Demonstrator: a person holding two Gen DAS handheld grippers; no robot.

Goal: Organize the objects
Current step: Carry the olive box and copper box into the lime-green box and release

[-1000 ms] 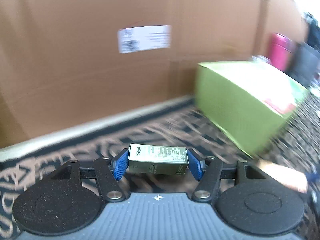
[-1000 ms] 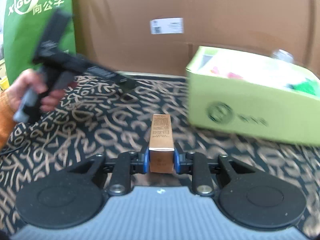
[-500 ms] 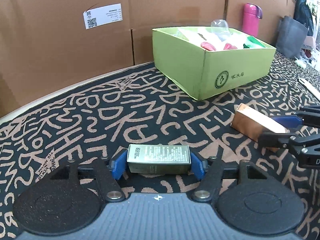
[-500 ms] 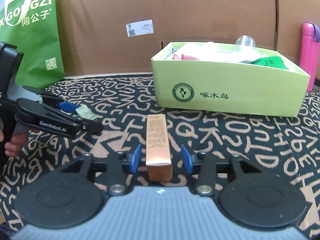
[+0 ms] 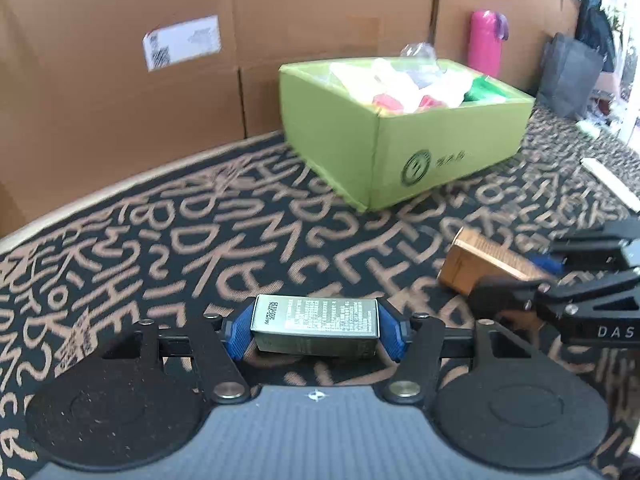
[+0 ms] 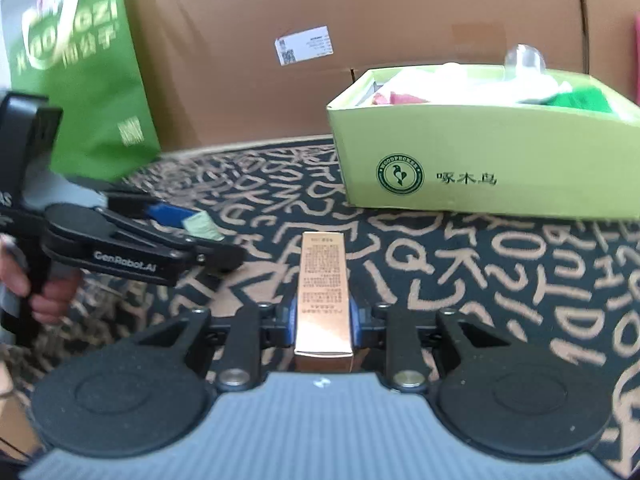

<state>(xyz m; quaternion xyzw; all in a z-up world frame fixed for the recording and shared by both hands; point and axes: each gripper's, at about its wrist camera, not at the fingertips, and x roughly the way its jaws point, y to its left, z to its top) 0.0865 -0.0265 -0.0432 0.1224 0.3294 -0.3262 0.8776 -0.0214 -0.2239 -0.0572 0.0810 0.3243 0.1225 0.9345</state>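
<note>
The silver-green carton sat crosswise between the blue pads of the left gripper, which had just been closing and now pinched it at both short ends. It hung above the letter-patterned cloth, on the near side of the green box and well apart from it. The copper-coloured carton lay lengthwise in the right gripper, its far end pointing towards the green box; those jaws too had just been closing, and their pads pressed its two long sides. In the left wrist view the same copper carton showed to the right of the silver-green one, nearer the green box's front corner, with the right gripper's black fingers around it.

The green box stood open on the cloth, against the brown cardboard wall, filled with white, red and green packets too blurred to tell apart. A white shipping label was stuck on the wall to the left of the box. A pink bottle stood behind the box's right end. A green shopping bag leaned against the wall far to the left of the box. A person's hand held the left gripper's handle.
</note>
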